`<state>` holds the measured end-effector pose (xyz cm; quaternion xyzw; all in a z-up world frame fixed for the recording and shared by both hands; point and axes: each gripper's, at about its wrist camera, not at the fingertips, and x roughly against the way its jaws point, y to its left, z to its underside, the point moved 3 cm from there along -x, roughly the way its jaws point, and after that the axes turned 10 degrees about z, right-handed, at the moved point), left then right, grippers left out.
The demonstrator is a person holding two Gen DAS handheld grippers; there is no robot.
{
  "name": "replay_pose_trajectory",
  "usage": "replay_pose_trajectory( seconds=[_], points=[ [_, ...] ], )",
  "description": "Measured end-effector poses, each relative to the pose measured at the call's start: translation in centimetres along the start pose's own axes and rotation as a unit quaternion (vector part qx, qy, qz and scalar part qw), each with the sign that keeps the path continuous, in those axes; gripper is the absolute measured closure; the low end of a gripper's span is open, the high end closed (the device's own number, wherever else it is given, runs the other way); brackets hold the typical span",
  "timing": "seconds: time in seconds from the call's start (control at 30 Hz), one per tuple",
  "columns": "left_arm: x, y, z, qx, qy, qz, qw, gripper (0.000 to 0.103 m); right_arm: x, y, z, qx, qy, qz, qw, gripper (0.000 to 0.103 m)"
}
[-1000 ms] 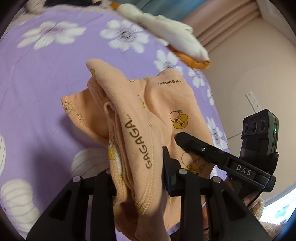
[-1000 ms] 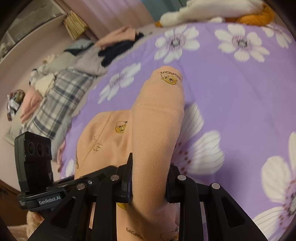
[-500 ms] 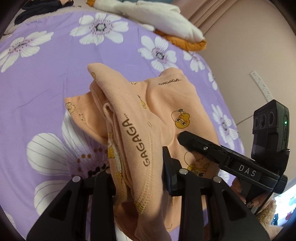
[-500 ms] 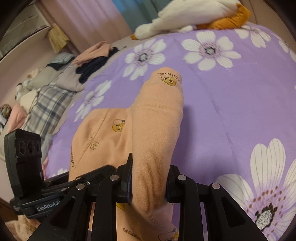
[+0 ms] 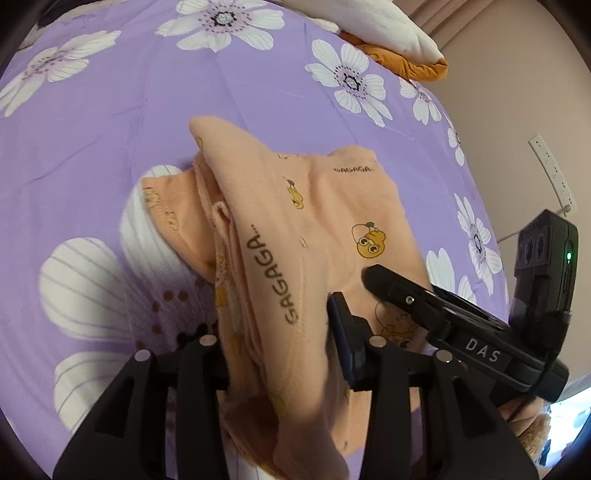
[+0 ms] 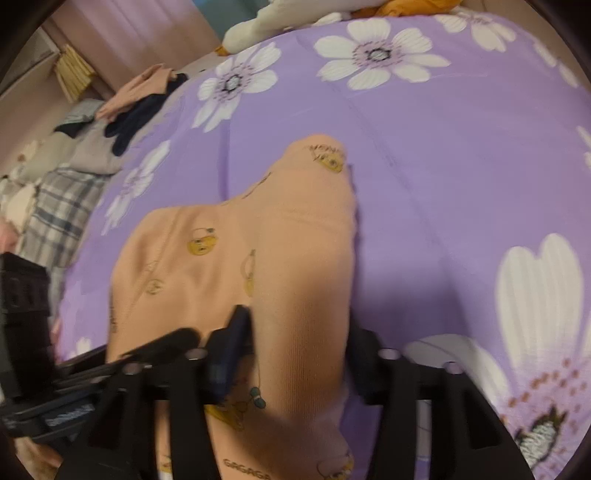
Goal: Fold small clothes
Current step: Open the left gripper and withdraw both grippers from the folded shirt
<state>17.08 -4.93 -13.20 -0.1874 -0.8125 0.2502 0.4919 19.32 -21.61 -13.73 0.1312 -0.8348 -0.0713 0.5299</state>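
Note:
A peach baby garment (image 5: 295, 221) printed with yellow ducks and "GAGAGA" lies bunched on the purple flowered bedsheet (image 5: 129, 110). My left gripper (image 5: 277, 317) straddles a thick fold of it. Its jaws are opening, the right pad (image 5: 341, 332) just off the cloth and the left finger hidden behind it. In the right wrist view a rolled part of the garment (image 6: 306, 240) runs between the fingers of my right gripper (image 6: 297, 325). Those jaws are opening too, with gaps beside the cloth. The two grippers sit side by side; one right finger (image 5: 391, 284) rests on the garment.
A white and orange plush (image 5: 388, 33) lies at the bed's far edge. A pile of clothes (image 6: 140, 96) and a plaid blanket (image 6: 59, 210) lie left of the bed. A beige wall with a power strip (image 5: 550, 166) stands to the right.
Both grippers have come down toward the sheet with the garment, which now rests on it. The right jaws have spread clearly wider; the left jaws have spread a little.

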Motion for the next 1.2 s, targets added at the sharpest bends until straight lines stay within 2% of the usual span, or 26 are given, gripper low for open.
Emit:
replay_pose_trajectory(
  seconds=[0.03, 0.07, 0.1, 0.13, 0.2, 0.37, 0.57, 0.7, 0.9, 1.2],
  points=[
    [0.8, -0.4, 0.1, -0.003, -0.007, -0.004, 1.0, 0.054, 0.5, -0.1, 0.0, 0.001, -0.007, 0.01, 1.0, 0.044],
    [1.5, -0.7, 0.0, -0.006, -0.016, -0.004, 0.9998, 0.042, 1.3, -0.1, 0.1, 0.006, -0.018, 0.019, 1.0, 0.043],
    [2.7, -1.3, 0.1, -0.01, -0.031, -0.002, 0.9994, 0.029, 1.6, -0.2, 0.0, 0.008, -0.024, 0.023, 0.999, 0.038],
    [3.5, -1.7, 0.1, -0.014, -0.041, -0.001, 0.999, 0.022, 2.3, -0.3, 0.0, 0.011, -0.032, 0.027, 0.999, 0.035],
    [5.8, -3.1, 0.3, -0.03, -0.066, -0.012, 0.9973, 0.0, 4.4, -0.4, 0.1, 0.013, -0.057, 0.035, 0.998, 0.028],
    [9.6, -5.4, 1.4, -0.067, -0.11, -0.043, 0.9907, 0.001, 9.1, -0.2, 0.8, 0.021, -0.109, 0.048, 0.993, 0.022],
    [11.5, -6.4, 3.7, -0.076, -0.118, -0.062, 0.9881, 0.001, 12.7, 0.7, 1.5, 0.029, -0.15, 0.06, 0.986, 0.02],
    [11.8, -6.6, 4.7, -0.082, -0.118, -0.081, 0.9863, 0.001, 13.2, 1.3, 1.6, 0.034, -0.156, 0.08, 0.984, 0.02],
    [11.8, -6.3, 5.8, -0.076, -0.11, -0.067, 0.9887, 0.001, 13.7, 1.6, 2.2, 0.038, -0.162, 0.094, 0.982, 0.02],
    [12.7, -6.4, 6.5, -0.073, -0.121, -0.073, 0.9872, 0.001, 14.1, 2.2, 2.7, 0.049, -0.167, 0.104, 0.979, 0.02]
  ],
)
